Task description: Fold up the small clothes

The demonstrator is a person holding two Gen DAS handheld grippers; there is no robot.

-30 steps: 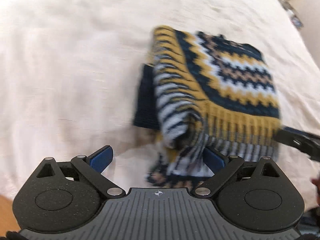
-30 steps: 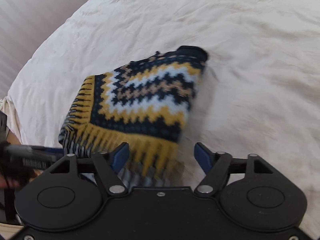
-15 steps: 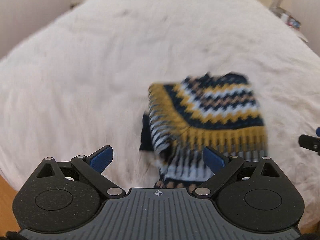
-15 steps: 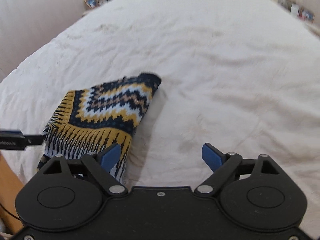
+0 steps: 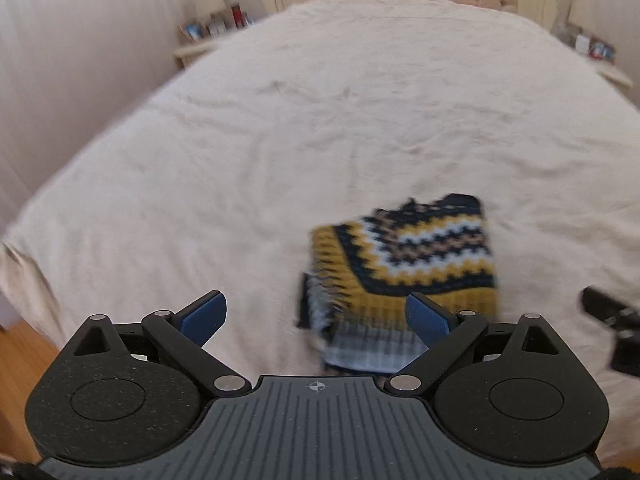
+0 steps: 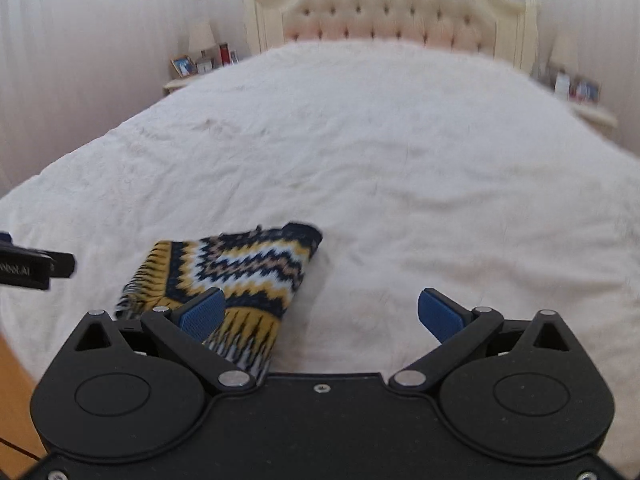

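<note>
A small knit sweater, navy with yellow and white zigzags, lies folded on the cream bedspread. My left gripper hovers open above the near edge of the bed, with the sweater below and beyond its right finger. My right gripper is held above the bed to the right of the sweater. Its jaws are opening and only bare bedspread shows between them. Each gripper's tip shows at the edge of the other's view: the right gripper and the left gripper.
A tufted headboard stands at the far end of the bed. A nightstand with frames and a lamp is at the far left, another nightstand at the far right. Wooden floor shows at the bed's near left corner.
Both grippers have risen and drawn back from the sweater, tilting up so the headboard comes into view. The right jaws have spread wider. The sweater stays folded on the bed.
</note>
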